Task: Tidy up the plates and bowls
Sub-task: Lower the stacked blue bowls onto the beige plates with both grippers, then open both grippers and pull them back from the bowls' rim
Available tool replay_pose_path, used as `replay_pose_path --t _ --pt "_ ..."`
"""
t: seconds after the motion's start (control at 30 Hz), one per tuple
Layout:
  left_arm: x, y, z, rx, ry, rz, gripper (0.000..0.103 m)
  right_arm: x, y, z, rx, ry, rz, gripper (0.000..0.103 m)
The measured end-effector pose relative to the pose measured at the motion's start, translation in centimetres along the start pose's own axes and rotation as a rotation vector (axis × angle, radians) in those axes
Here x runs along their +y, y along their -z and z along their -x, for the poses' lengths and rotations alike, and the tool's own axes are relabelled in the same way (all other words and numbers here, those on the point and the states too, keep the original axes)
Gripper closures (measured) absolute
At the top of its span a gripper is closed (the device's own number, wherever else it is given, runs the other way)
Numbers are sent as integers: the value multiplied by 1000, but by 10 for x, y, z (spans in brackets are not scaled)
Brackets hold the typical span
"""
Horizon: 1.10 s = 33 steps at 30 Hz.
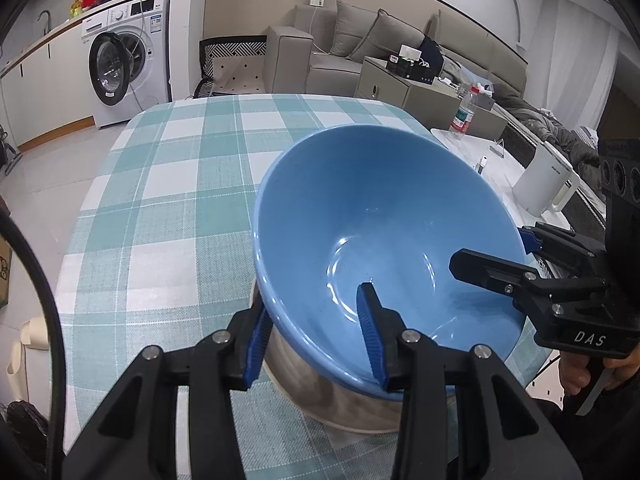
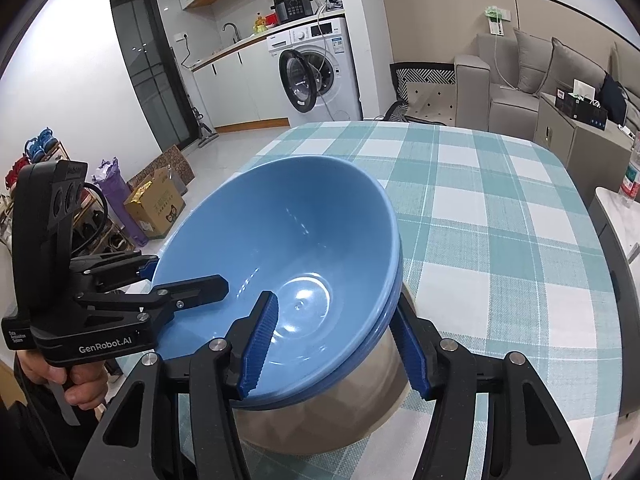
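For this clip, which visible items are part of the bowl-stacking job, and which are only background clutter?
In the job:
blue bowl, stacked with other blue bowls in the right wrist view
steel bowl beneath it
left claw, straddling the rim
right claw, straddling the rim

Lying about:
white kettle
water bottle
washing machine
cardboard box
sofa

Both wrist views sit close over the blue bowl (image 1: 384, 240) (image 2: 280, 256) from opposite rims, sharing the checked tablecloth (image 1: 168, 184) (image 2: 492, 216), washing machine (image 1: 128, 60) (image 2: 316, 64), sofa (image 1: 400, 40) (image 2: 532, 76).
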<state>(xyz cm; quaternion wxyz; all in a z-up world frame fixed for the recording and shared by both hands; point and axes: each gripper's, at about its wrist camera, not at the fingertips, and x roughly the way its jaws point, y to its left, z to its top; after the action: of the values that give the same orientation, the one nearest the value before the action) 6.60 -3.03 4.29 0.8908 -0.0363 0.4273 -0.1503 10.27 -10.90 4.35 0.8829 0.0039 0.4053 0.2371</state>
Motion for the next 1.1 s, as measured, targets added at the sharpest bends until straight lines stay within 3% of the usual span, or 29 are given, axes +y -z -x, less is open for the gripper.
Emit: replay_pose_path --t 0.27,0.33,0.4,0.67,0.83,0.9,0.93,1.0,1.1 --pt "1 0 1 -9 23 -4 56 -4 0 -5 4 5 -3 43" --pt "1 0 1 -15 24 -3 53 -5 0 -5 1 9 -3 39" --pt "2 0 1 -19 22 -1 48 -5 0 -3 -10 9 -4 29" --pt "7 -2 5 -31 19 16 40 -8 -2 3 -35 16 -13 19" --pt "10 -3 10 -52 10 23 22 -9 -3 2 -35 23 -15 12" --pt "10 -4 13 -57 4 20 20 -8 -3 2 -33 31 -8 2" --pt "10 -4 15 -64 1 18 18 -8 -3 3 -37 34 -3 1" --pt "10 -4 19 -81 -8 16 4 -7 -3 6 -47 38 8 1" --pt "9 -4 29 -124 -15 -2 0 -6 -3 11 -65 38 19 1"
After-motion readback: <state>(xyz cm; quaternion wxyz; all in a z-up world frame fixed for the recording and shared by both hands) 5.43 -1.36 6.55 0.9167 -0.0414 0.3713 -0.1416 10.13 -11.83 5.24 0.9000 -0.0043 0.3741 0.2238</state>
